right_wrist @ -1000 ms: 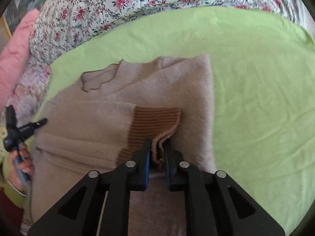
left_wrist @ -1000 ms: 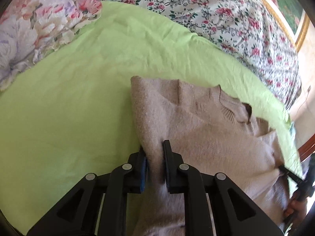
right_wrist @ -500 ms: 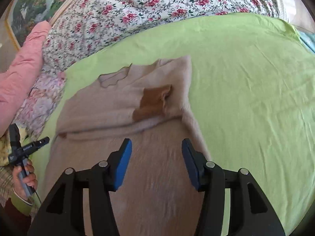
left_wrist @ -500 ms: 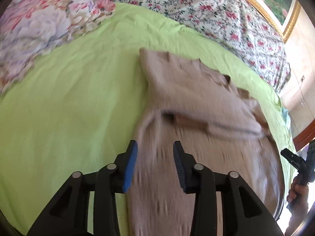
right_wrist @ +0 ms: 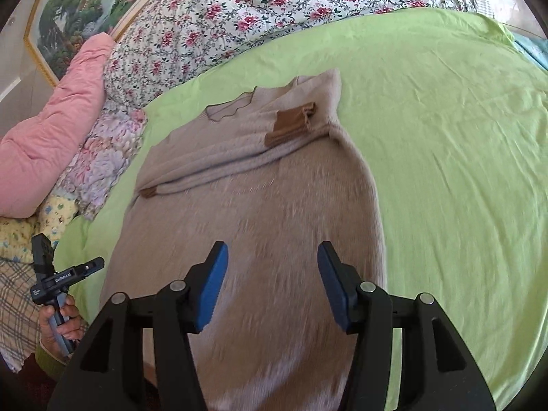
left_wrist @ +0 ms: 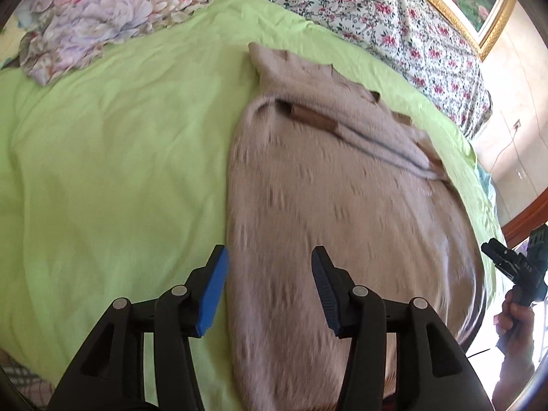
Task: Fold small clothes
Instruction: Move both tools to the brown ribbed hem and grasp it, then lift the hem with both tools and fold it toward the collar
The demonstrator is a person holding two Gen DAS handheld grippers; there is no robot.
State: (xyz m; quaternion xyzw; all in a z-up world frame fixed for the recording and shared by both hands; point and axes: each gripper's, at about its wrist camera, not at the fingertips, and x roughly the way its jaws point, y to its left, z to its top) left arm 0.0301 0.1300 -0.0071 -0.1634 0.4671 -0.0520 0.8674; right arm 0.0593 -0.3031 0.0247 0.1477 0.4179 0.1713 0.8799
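Above the beige sweater (left_wrist: 342,205), left gripper (left_wrist: 269,286) and right gripper (right_wrist: 272,282) hover spread apart, empty.

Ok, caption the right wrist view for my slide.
Open right gripper above a beige sweater, sleeves folded across, on a green sheet.

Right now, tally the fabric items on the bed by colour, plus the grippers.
Beige sweater: 1
Green sheet: 1
Pink pillow: 1
Rose-print quilt: 1
Grippers: 2, left gripper and right gripper, both open
Total: 6
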